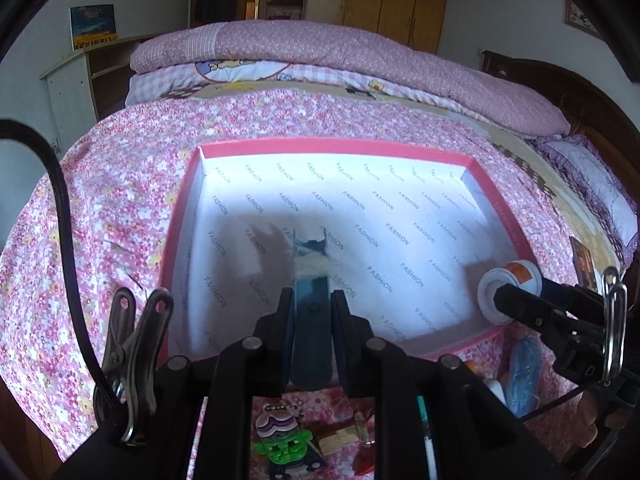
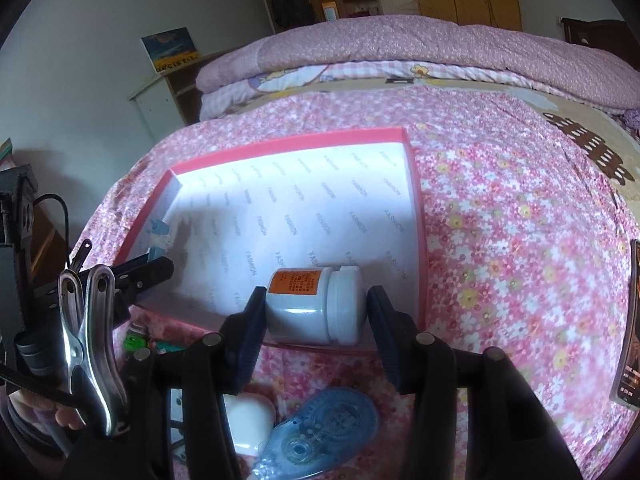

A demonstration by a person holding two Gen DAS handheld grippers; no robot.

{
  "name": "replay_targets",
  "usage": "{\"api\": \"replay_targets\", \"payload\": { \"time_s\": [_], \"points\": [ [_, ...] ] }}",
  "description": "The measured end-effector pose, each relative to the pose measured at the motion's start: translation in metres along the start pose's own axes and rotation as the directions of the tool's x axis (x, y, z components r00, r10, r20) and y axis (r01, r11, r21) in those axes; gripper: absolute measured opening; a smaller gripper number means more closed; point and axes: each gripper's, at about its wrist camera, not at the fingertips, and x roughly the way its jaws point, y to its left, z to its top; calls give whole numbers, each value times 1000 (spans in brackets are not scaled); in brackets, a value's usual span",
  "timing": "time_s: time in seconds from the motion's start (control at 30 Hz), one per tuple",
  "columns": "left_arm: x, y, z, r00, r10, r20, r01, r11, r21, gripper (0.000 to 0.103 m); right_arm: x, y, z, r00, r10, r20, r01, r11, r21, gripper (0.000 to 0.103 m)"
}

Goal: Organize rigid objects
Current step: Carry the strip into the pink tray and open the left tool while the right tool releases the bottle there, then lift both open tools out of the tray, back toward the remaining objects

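Right gripper clamps the small white bottle end to end over the pink box, a light, stiff, slick jar best pinched on its flat ends, while left gripper pinches the thin blue clip.

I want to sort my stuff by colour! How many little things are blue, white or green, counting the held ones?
Blue: 2, clip and tape roller
White: 2, bottle and pebble-shaped case
Green: 1, keychain
Total: 5
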Motion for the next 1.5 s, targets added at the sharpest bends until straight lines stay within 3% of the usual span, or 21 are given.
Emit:
{"api": "replay_targets", "payload": {
  "time_s": [0.17, 0.4, 0.53, 0.87, 1.5],
  "points": [
    [9, 5, -5, 1000, 6, -20, -7, 1000, -14, 20, 1, -2, 0, 1000, -1, -6, 1, 1000, -1, 51],
    [6, 0, -9, 999, 24, -26, -24, 1000, 5, 42, 2, 0, -2, 1000, -14, -17, 14, 1000, -7, 51],
    [5, -2, -8, 998, 51, -30, -51, 999, 13, 49, 2, -1, -1, 1000, -15, -24, 15, 1000, -6, 51],
    [-14, 1, -8, 999, 53, -6, -53, 999, -11, 49, -14, 4, 5, 1000, -1, 30, 2, 1000, -15, 64],
    [-58, -9, -20, 999, 28, 25, -28, 1000, 4, 49, -51, 19, -12, 999, 22, 47, -22, 1000, -10, 65]
  ]
}}
